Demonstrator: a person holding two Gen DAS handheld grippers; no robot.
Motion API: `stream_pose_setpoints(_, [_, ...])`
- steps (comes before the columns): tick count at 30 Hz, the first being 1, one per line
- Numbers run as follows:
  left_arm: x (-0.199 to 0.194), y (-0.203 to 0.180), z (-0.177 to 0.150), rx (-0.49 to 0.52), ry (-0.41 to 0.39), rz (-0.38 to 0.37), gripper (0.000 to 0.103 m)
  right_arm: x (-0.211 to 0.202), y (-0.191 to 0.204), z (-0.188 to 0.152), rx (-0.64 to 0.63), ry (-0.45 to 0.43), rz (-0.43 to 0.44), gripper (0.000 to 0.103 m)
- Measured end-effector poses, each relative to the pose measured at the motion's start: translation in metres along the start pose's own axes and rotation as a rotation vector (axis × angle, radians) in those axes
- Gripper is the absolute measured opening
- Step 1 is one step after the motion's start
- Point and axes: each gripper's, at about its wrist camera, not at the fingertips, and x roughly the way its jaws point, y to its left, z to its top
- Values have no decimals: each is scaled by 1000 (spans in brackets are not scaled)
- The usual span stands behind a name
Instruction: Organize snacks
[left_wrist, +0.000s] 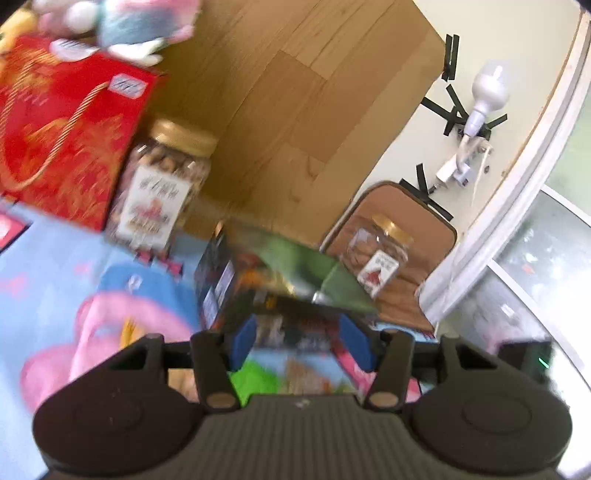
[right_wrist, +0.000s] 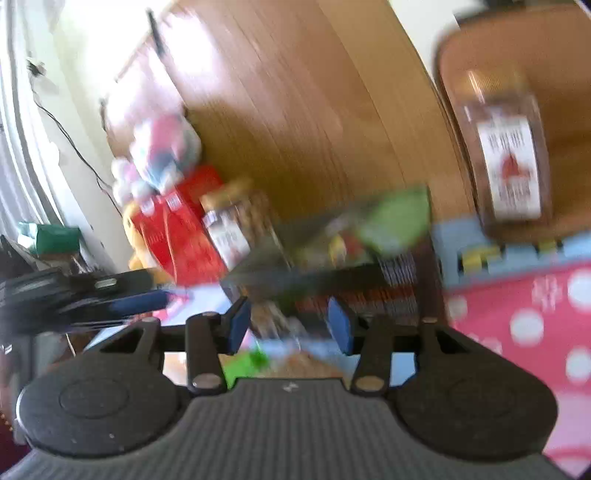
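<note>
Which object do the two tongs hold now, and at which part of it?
Both the left tongs and the right tongs appear to grip the dark snack box at its near lower edge, though blur leaves contact uncertain.

No wording can be read in either view — motion blur smears every label. The tall jar (left_wrist: 162, 188) beside the red gift box (left_wrist: 66, 125) carries a white label with dark and red characters, illegible. The smaller jar (left_wrist: 380, 254) on the brown cushion (left_wrist: 424, 221) has a white label with a red triangular mark; its lettering is too blurred to make out, also in the right wrist view (right_wrist: 506, 162). The gift box bears two small white stickers and gold ornament — no legible characters. The dark snack box (left_wrist: 258, 280) shows white printed panels on its side, unreadable
</note>
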Motion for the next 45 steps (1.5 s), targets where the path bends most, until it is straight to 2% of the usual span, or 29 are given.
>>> stream_pose_setpoints(2, [-14,5,-18,-26,17,4,51,10,-8,-3,22,37,-54,50])
stream_pose_setpoints(5, [-31,8,-38,-6,39,45,51,26,-16,-3,48,77,-69,50])
stream_pose_setpoints(7, [-41,12,-48,-1,41,80,51,36,-15,-9,56,136,-88,49])
stream_pose_setpoints(8, [-46,16,-52,-8,45,83,51,38,-14,-16,76,170,-56,50])
stream_pose_setpoints(11, [-57,26,-63,-17,51,95,51,26,16,-31,-35,171,-43,50])
stream_pose_setpoints(13, [-61,32,-64,-23,42,111,51,13,31,-34,-51,157,26,49])
stream_pose_setpoints(16, [-65,42,-65,-55,21,128,51,-1,56,-30,-126,80,-15,50])
stream_pose_setpoints(18, [-69,49,-67,-85,14,120,51,1,71,-26,-162,78,7,50])
stream_pose_setpoints(24, [-84,69,-70,-141,-10,128,51,51,102,-21,-241,195,53,48])
stream_pose_setpoints(26, [-94,72,-70,-140,-28,127,51,67,110,-22,-242,252,98,49])
stream_pose_setpoints(29, [-104,77,-68,-148,-50,132,51,77,127,-34,-281,286,141,49])
stream_pose_setpoints(32, [-106,86,-63,-187,-55,109,51,88,137,-46,-331,319,132,50])
stream_pose_setpoints(34, [-105,88,-62,-202,-53,98,51,92,140,-52,-336,354,127,42])
stream_pose_setpoints(35, [-105,88,-62,-204,-54,92,51,90,140,-54,-337,363,126,33])
stream_pose_setpoints(40, [-89,88,-58,-203,-23,86,51,80,155,-69,-407,346,121,36])
stream_pose_setpoints(42, [-79,88,-55,-219,-11,84,57,82,159,-71,-434,343,109,45])
stream_pose_setpoints(45, [-61,89,-47,-244,14,62,57,87,158,-69,-432,333,110,49])
